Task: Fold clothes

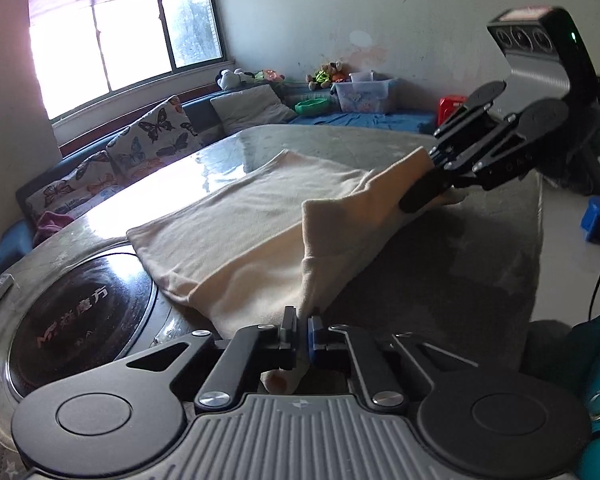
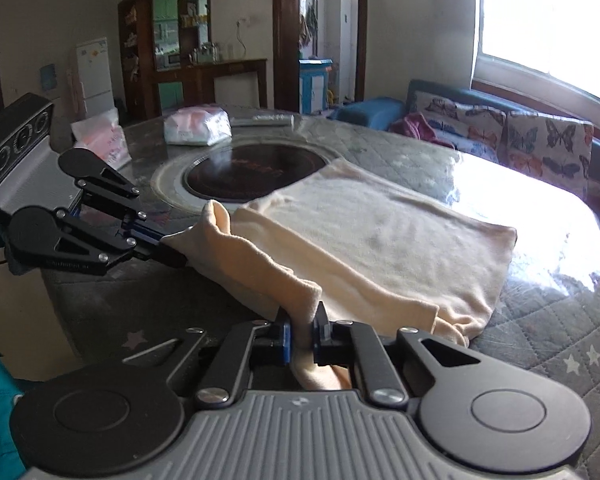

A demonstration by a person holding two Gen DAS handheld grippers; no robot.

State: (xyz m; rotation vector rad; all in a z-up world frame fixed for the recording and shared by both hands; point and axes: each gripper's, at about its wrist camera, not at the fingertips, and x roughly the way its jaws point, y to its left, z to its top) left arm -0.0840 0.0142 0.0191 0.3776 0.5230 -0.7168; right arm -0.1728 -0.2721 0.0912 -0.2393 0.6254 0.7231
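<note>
A cream garment (image 1: 236, 224) lies spread on the table, and it also shows in the right wrist view (image 2: 380, 240). My left gripper (image 1: 303, 328) is shut on the garment's near edge, with cloth pinched between its pads. My right gripper (image 2: 303, 328) is shut on the same edge further along. That edge is lifted a little off the table and stretched between the two grippers. The right gripper (image 1: 428, 188) appears at the right of the left wrist view. The left gripper (image 2: 172, 248) appears at the left of the right wrist view.
The grey quilted table (image 2: 540, 320) has a round black cooktop (image 2: 252, 176) set in it beside the garment. Plastic-wrapped packs (image 2: 198, 124) lie beyond the cooktop. A sofa with butterfly cushions (image 1: 152, 136) runs under the window. A clear storage bin (image 1: 362, 96) stands at the back.
</note>
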